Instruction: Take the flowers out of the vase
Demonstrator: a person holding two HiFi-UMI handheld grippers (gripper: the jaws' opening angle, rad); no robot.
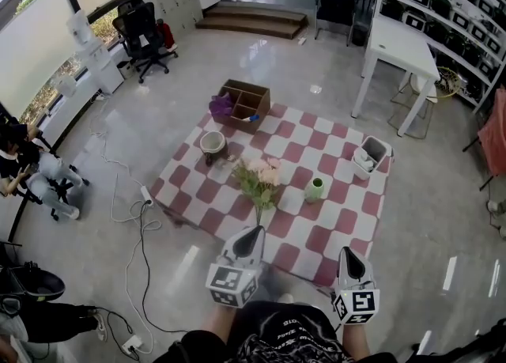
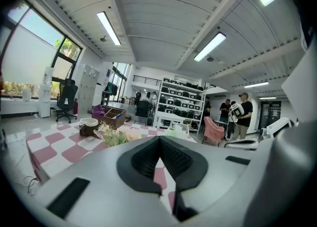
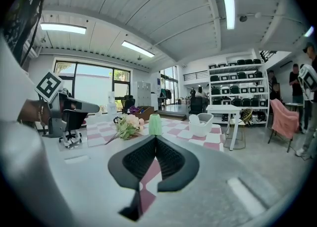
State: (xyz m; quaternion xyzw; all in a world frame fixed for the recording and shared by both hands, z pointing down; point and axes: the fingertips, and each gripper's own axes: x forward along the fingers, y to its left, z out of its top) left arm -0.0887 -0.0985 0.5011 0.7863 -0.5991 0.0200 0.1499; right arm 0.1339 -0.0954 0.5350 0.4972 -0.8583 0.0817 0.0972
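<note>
I'm seeing the flowers (image 1: 261, 178), pale pink blooms and green leaves, lying out on the checked cloth (image 1: 328, 231), stem trailing toward me. The small green vase (image 1: 315, 189) is standing upright beside them.

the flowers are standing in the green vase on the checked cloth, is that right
Not quite. The flowers are not in the green vase. They are out of it and apart from it, to its left in the head view, and nothing sticks out of the vase. The rest holds: the vase stands on the checked cloth, and the flowers are over that cloth too.
</note>
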